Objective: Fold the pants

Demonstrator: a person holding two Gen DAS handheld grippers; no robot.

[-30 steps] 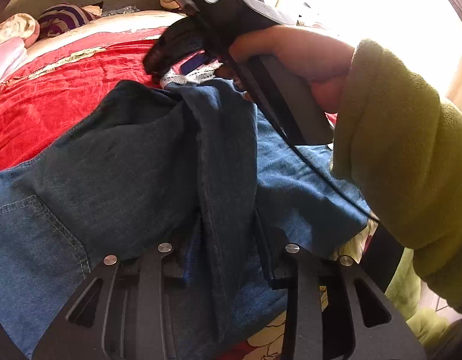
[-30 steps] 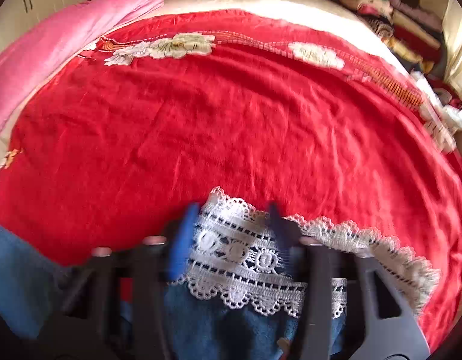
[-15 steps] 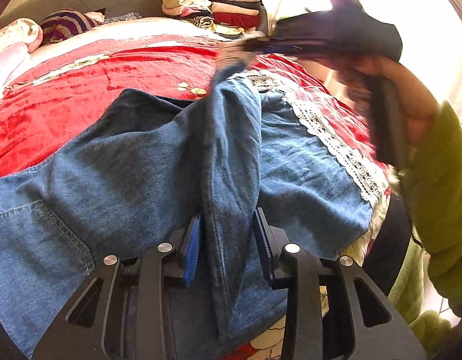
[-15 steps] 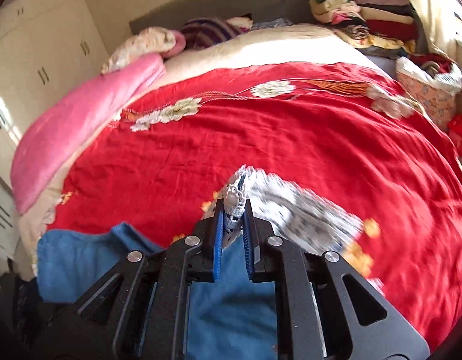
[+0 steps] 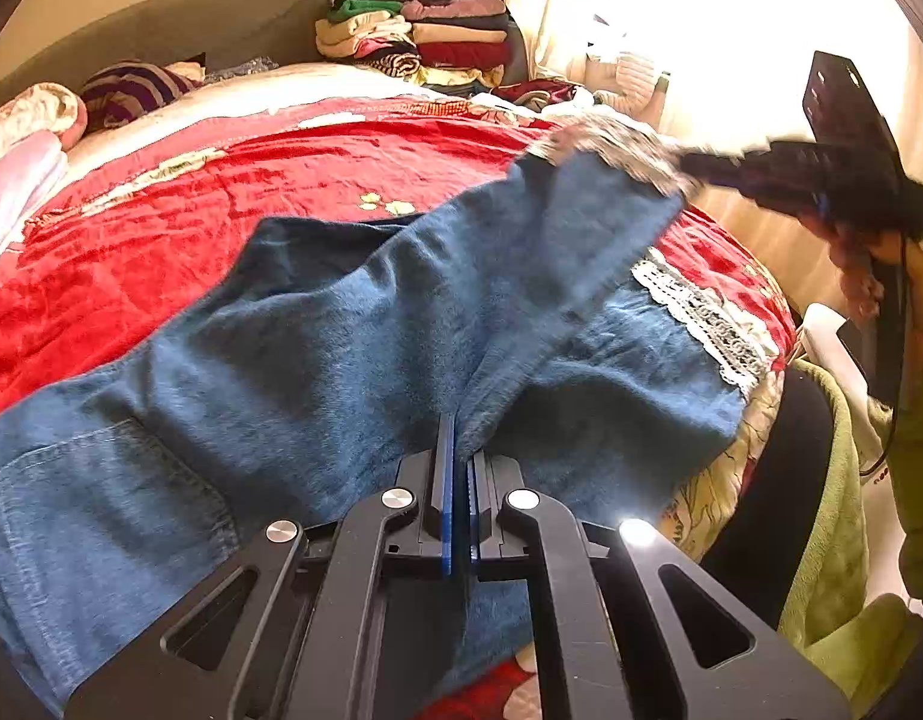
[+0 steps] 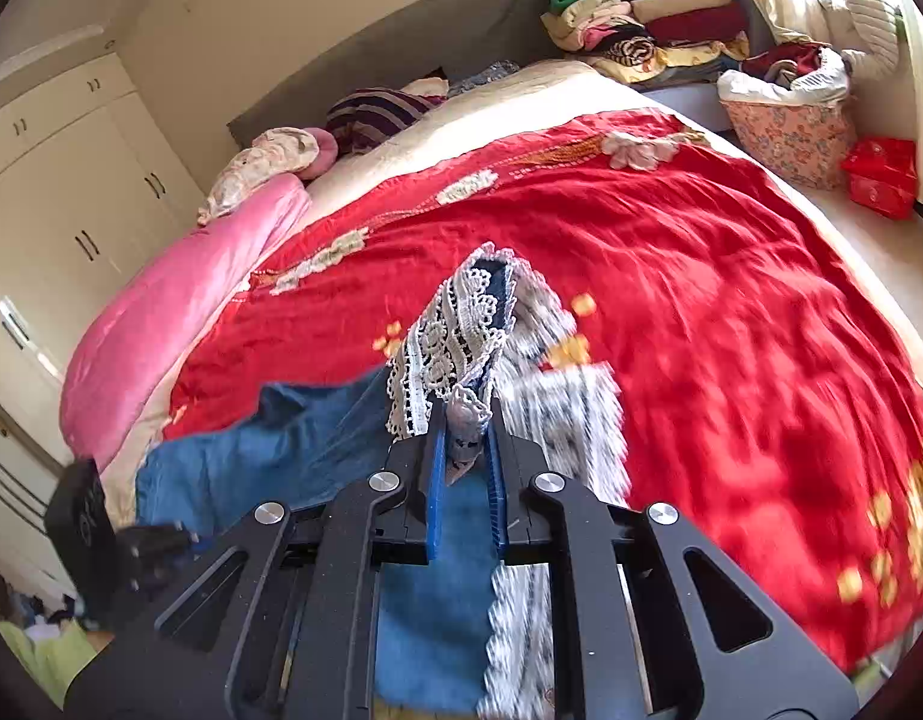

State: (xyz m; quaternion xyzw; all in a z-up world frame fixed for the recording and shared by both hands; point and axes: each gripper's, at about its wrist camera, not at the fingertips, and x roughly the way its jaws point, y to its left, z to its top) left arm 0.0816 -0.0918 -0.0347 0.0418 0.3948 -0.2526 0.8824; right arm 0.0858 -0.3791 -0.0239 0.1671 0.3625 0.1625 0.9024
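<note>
Across the red floral bedspread [image 5: 233,192] below stacked folded clothes [image 5: 419,30], both my grippers, left [image 5: 458,450] and right [image 6: 464,438], clamp the blue lace-hemmed denim pants [image 5: 317,354].

blurred: lace hem [image 5: 617,150] | cut off: pants [image 5: 71,540] waistband

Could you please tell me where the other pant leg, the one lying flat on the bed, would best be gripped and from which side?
Grip the flat leg at its lace-trimmed hem, coming in from the bed's near right edge. That hem lies flat and exposed beside the edge of the red bedspread, a thin free border a two-finger gripper can probably pinch, matching the right gripper's hold on the lifted leg's lace.
</note>
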